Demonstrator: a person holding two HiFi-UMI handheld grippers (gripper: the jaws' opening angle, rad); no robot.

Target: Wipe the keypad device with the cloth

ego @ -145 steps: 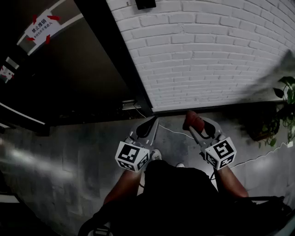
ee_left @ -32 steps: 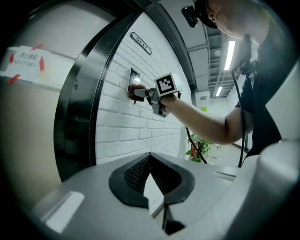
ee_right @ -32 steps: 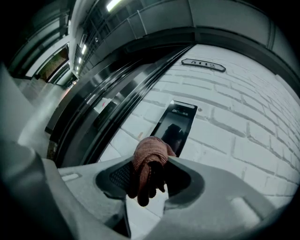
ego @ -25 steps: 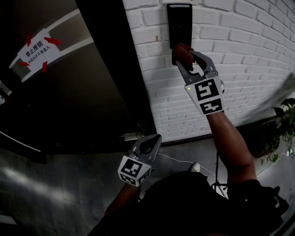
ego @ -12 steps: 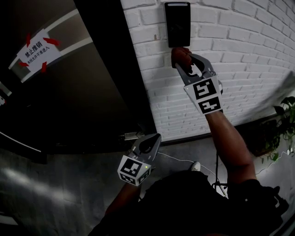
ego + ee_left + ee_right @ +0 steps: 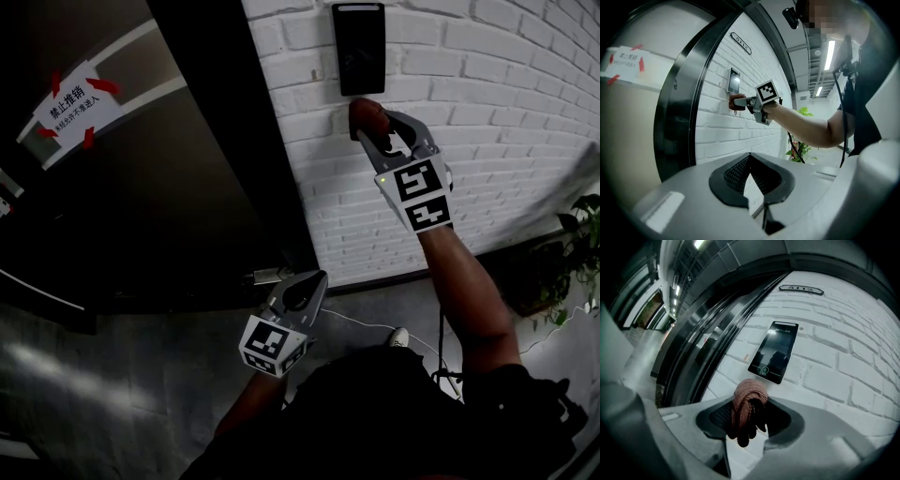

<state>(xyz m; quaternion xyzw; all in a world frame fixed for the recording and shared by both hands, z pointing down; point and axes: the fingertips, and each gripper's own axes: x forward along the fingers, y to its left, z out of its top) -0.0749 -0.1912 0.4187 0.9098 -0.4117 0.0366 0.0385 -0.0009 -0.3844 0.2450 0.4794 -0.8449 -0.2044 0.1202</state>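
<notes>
Left tongs (image 6: pixel 317 277): held low and close to the body, pointing forward; the jaws seem to meet at the tips, with nothing between them.
Right tongs (image 6: pixel 364 114): raised high, the jaws clamped on a bunched reddish cloth (image 6: pixel 748 405).
Right forearm (image 6: pixel 461 272): bare, stretched up and forward, nearly straight.
Left forearm (image 6: pixel 246 405): bare, tucked in by the torso.

Building corridor: white brick wall (image 6: pixel 469 141), wall-mounted access keypad (image 6: pixel 358 49), dark door (image 6: pixel 187 169).
</notes>
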